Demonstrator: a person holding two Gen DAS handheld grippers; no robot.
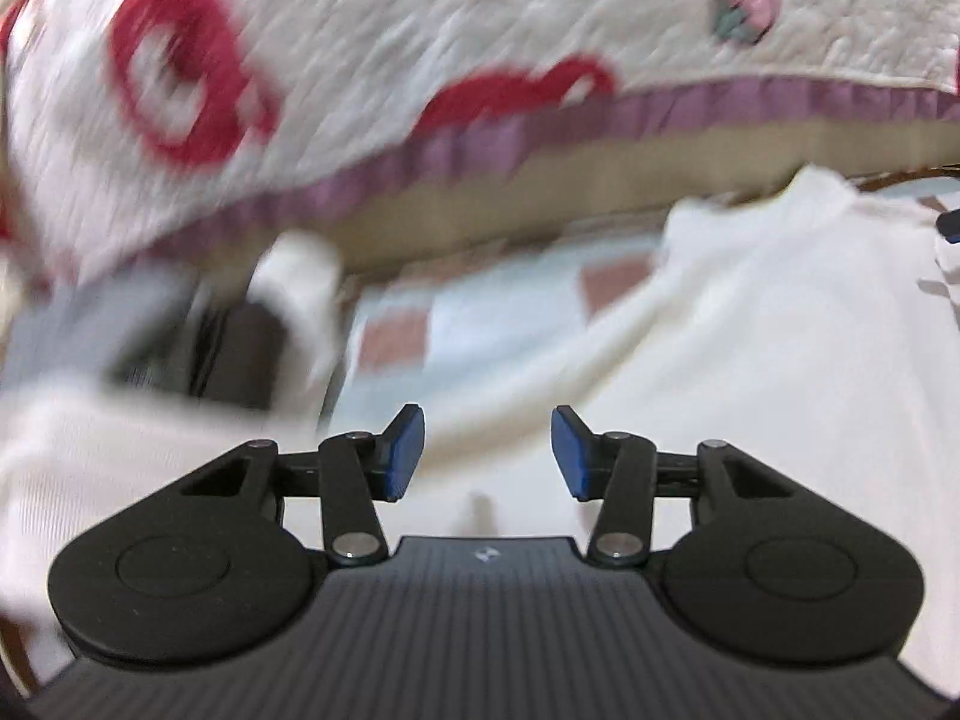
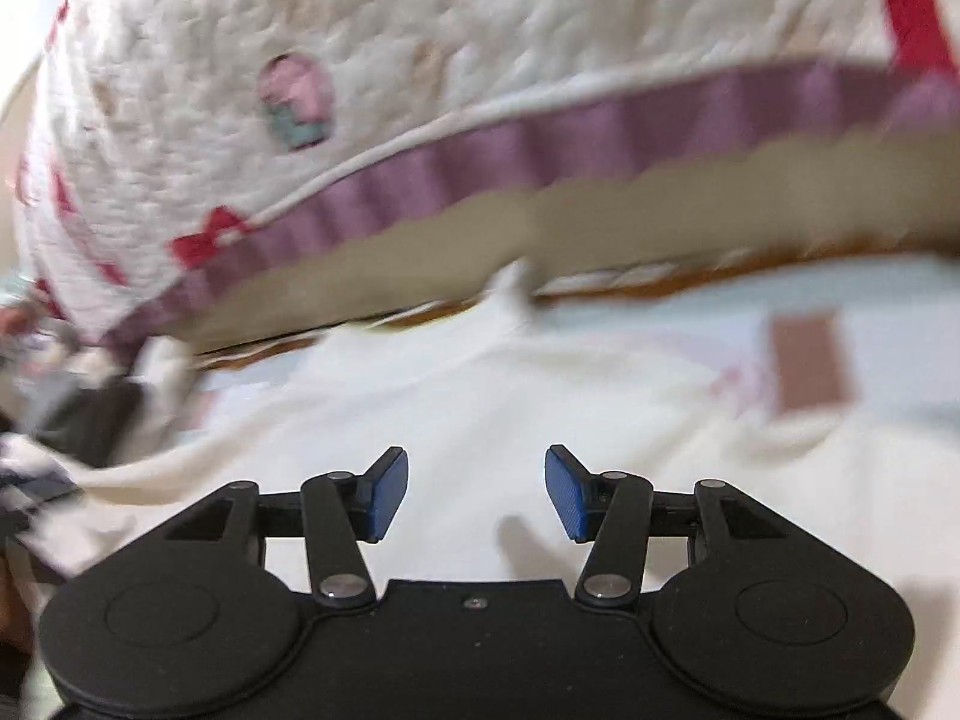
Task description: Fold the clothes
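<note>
Both claws, left (image 1: 487, 453) and right (image 2: 477, 492), parted and empty above cream garment (image 2: 480, 396).

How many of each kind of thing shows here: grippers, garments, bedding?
Grippers: 2 (left gripper, right gripper, both open with nothing between the pads)
Cream garment: 1
Quilted cover with purple frill: 1
Dark bundle, too blurred to name: 1
Total: 5
</note>
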